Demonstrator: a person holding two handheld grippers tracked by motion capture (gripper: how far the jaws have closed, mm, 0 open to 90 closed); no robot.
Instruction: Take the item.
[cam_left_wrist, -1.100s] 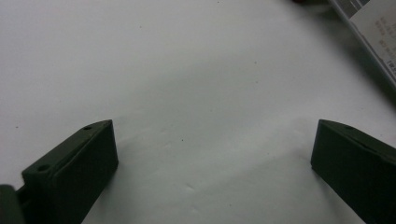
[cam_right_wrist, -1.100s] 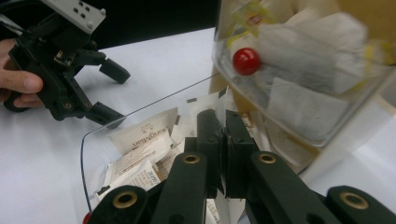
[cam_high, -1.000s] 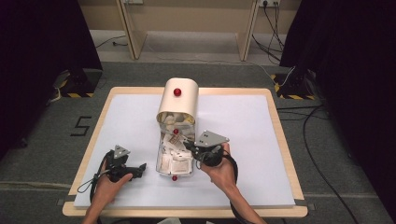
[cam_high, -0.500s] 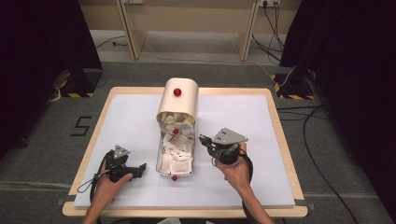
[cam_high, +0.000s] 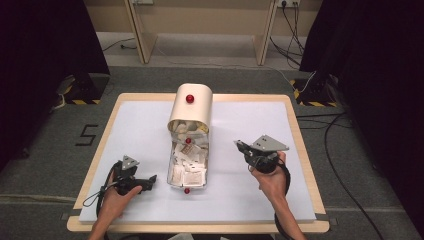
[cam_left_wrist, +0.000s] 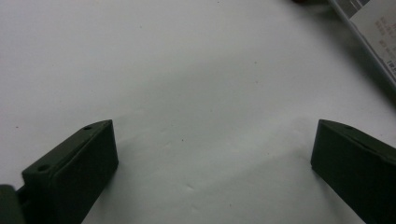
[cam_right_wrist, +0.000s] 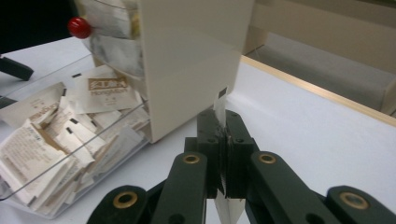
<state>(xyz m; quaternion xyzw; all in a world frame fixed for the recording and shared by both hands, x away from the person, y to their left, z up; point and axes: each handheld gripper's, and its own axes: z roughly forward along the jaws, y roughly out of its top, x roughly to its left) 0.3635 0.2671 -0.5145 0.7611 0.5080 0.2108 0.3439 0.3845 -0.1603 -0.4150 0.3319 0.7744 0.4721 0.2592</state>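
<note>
A: The jaws of the right gripper (cam_right_wrist: 223, 154) are pressed together on one thin white paper sachet (cam_right_wrist: 219, 108), which stands on edge between the pads, its top corner poking up above them and its lower end hanging below.

B: And where does that put it against the box?

A: Off to the right of the cream, round-topped dispenser box (cam_high: 190, 107) and its clear plastic drawer (cam_high: 186, 184) full of more sachets, over bare white tabletop (cam_high: 235, 200). In the high view the right gripper (cam_high: 243, 147) is held above the table with its tip aimed back toward the box, the grey plate on top, the hand beneath it and the wrist fairly straight.

B: So the long axis of the sachet?

A: Roughly upright, flat faces against the pads (a flimsy grip, I'd judge). A set-down would want open table beyond the drawer.

B: The other hand?

A: The left gripper (cam_high: 150, 181) rests low on the table left of the drawer, jaws wide apart with nothing between them, pointing at the drawer's near end. It is the nearer one to the drawer.
</note>
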